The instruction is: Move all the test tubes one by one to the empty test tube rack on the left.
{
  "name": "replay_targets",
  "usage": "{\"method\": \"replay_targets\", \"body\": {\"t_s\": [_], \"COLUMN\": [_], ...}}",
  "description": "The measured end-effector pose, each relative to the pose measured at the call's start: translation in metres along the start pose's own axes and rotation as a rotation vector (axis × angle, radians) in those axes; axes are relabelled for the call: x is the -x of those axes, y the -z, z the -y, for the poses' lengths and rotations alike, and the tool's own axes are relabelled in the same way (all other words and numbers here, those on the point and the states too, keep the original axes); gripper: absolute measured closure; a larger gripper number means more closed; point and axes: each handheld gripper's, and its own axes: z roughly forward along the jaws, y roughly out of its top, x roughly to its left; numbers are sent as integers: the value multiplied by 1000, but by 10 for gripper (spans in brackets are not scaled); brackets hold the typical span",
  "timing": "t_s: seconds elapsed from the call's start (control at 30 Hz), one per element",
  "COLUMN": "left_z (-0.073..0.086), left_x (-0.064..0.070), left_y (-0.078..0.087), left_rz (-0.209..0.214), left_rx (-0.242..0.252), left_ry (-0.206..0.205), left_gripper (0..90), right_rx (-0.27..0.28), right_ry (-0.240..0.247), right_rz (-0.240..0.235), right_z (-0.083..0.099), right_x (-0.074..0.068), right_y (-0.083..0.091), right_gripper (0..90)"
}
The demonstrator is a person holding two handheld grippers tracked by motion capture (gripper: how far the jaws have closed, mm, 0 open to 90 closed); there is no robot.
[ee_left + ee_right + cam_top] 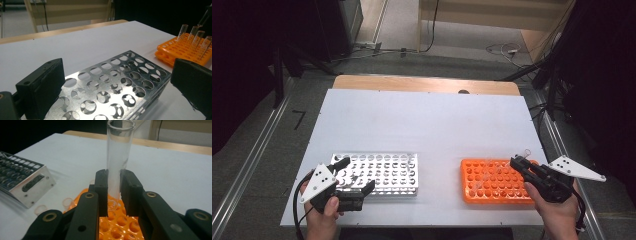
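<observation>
An orange test-tube rack (494, 182) sits near the table's front right, with a few clear tubes (197, 40) standing in it. My right gripper (518, 161) is shut on a clear glass test tube (117, 162), held upright just above the orange rack (120, 225). A metal rack (384, 172) with several empty holes lies at the front left. My left gripper (357, 175) hovers over the metal rack's (112, 82) near end, jaws wide open and empty.
The white tabletop (422, 125) stretches back to a wooden edge (427, 84). Beyond it are floor cables (502, 50) and dark equipment. Metal rails (247, 165) run along both sides of the table.
</observation>
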Motion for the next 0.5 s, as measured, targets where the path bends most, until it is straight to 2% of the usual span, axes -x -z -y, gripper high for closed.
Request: {"method": "replay_targets", "body": {"t_s": [0.33,0.5], "left_z": [-2,-5], "left_x": [7,12], "left_y": [-3,-7], "left_rz": [18,30], "left_rx": [-2,2], "left_ry": [-11,-13], "left_gripper": [0,0], "right_rx": [39,35], "right_ry": [30,45], "right_rz": [-82,-122], "right_z": [-9,-11], "right_x": [-24,-37], "right_y": [-3,-9], "right_gripper": [740,740]}}
